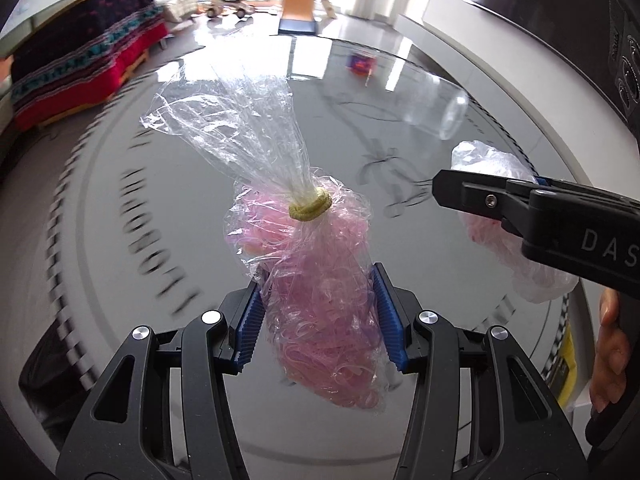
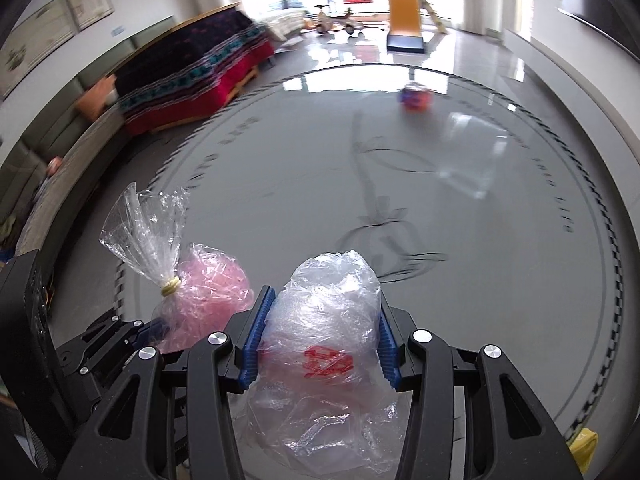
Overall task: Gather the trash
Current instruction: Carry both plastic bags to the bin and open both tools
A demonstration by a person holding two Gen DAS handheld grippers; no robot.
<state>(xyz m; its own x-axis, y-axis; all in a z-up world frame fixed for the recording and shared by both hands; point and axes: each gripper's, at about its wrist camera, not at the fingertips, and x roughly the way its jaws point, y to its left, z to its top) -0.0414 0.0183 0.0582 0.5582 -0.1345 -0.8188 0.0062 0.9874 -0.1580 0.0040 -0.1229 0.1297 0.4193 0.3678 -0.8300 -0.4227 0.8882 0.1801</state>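
Observation:
My left gripper (image 1: 318,316) is shut on a clear bag of pink strips (image 1: 320,320), tied with a yellow band (image 1: 310,208), held above the round grey glass table (image 1: 160,160). My right gripper (image 2: 318,334) is shut on a crumpled clear plastic bag with red print (image 2: 324,344). In the left wrist view the right gripper (image 1: 520,208) and its bag (image 1: 492,168) show at the right. In the right wrist view the pink bag (image 2: 204,292) and the left gripper (image 2: 120,340) sit low left. A clear plastic cup (image 1: 448,114) lies on its side on the table, blurred.
A small red and blue wrapper (image 2: 414,98) lies near the table's far edge. A yellow item (image 2: 584,446) shows at the lower right rim. Beyond stand a sofa with a red and dark blanket (image 2: 192,76) and a child's slide (image 2: 404,12). A hand (image 1: 610,356) holds the right gripper.

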